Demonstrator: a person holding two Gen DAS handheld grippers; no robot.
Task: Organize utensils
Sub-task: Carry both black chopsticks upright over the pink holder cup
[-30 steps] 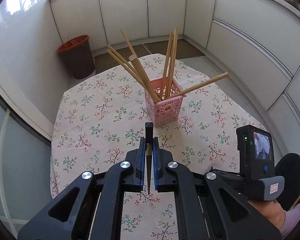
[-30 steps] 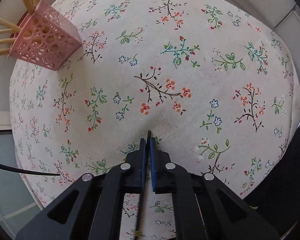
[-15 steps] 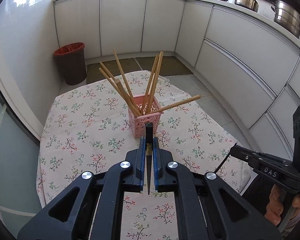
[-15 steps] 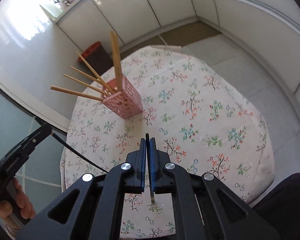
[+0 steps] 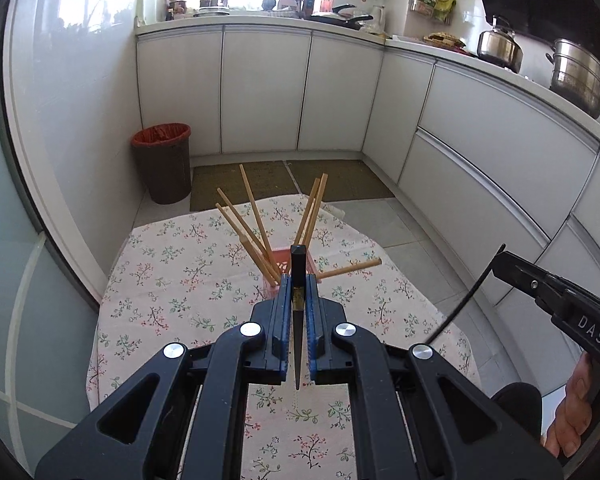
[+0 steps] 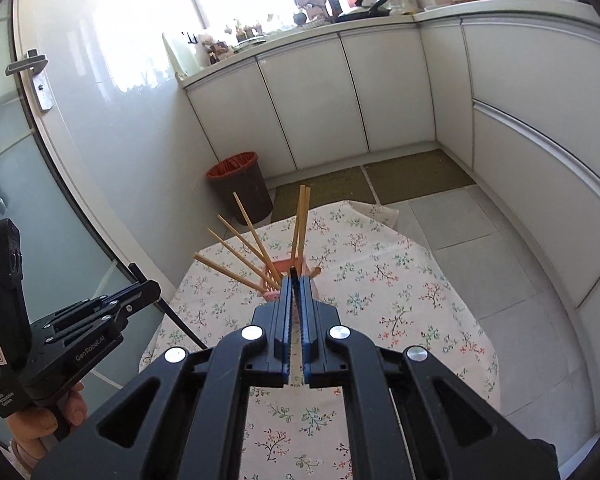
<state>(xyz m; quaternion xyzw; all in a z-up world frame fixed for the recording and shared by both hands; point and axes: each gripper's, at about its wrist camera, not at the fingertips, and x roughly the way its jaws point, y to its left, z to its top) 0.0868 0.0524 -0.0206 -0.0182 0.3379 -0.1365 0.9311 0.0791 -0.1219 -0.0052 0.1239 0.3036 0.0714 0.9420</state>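
A pink perforated basket (image 5: 283, 265) stands on the floral tablecloth (image 5: 180, 280) and holds several wooden chopsticks (image 5: 256, 220) fanned out. It also shows in the right wrist view (image 6: 286, 266). My left gripper (image 5: 299, 280) is shut on a black chopstick (image 5: 298, 308), held high above the table near the basket. My right gripper (image 6: 295, 280) is shut on a thin black chopstick (image 6: 293, 272), also high above the table. The right gripper shows at the right edge of the left wrist view (image 5: 540, 284).
A round table (image 6: 400, 300) sits in a kitchen corner. A brown bin with a red liner (image 5: 162, 160) stands on the floor behind it. White cabinets (image 5: 480, 152) run along the back and right. A glass door (image 6: 40, 200) is at the left.
Both grippers have risen well above the table and tilted up, each still holding its black chopstick. The basket now looks smaller and farther below.
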